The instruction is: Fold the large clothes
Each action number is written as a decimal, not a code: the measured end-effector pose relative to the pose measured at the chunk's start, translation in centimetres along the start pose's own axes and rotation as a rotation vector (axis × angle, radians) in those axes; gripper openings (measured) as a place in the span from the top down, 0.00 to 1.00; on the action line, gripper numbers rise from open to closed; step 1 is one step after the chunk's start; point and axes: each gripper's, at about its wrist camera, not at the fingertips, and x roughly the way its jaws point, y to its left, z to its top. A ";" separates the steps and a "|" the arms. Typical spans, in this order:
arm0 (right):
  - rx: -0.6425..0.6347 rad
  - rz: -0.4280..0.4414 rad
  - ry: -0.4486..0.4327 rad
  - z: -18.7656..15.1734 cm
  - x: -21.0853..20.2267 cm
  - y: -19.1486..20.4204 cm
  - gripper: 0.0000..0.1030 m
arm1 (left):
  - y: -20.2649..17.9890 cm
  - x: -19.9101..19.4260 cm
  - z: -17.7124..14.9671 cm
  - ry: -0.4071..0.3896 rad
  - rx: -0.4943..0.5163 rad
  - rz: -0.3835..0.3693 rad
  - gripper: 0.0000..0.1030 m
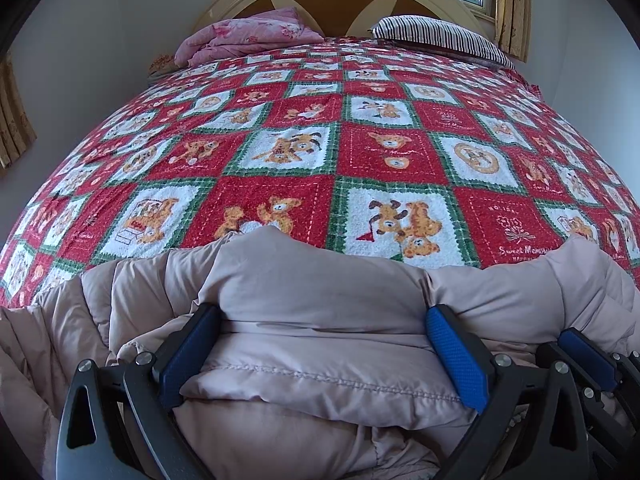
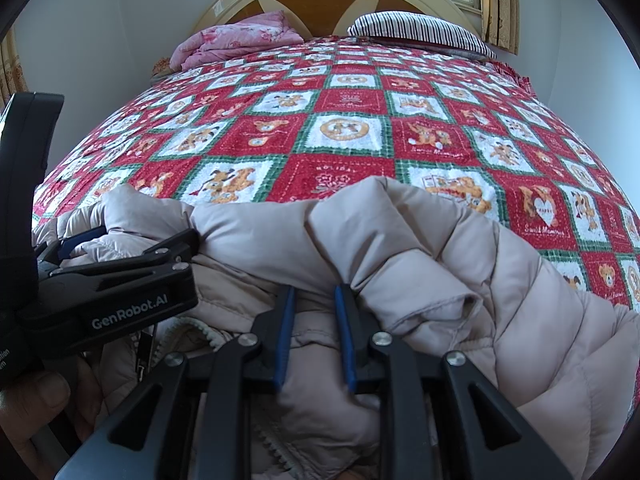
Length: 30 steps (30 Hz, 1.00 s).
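A pale beige padded jacket (image 1: 320,292) lies bunched at the near edge of the bed, also in the right wrist view (image 2: 420,248). My left gripper (image 1: 320,320) is wide open, its blue pads (image 1: 456,356) on either side of a thick fold of the jacket. It also shows at the left of the right wrist view (image 2: 132,248). My right gripper (image 2: 314,292) is shut on a fold of the jacket near the zipper (image 2: 208,340). It also shows at the right edge of the left wrist view (image 1: 588,356).
The bed is covered by a red, white and green teddy-bear quilt (image 1: 340,152). A pink folded blanket (image 1: 248,36) and a striped pillow (image 1: 436,34) lie by the headboard. Walls stand close on both sides, a curtained window at the back right.
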 end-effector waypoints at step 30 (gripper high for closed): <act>0.287 0.094 0.073 -23.3 -30.0 -12.9 0.21 | 23.7 -28.8 -29.8 -0.003 -0.052 -0.162 0.01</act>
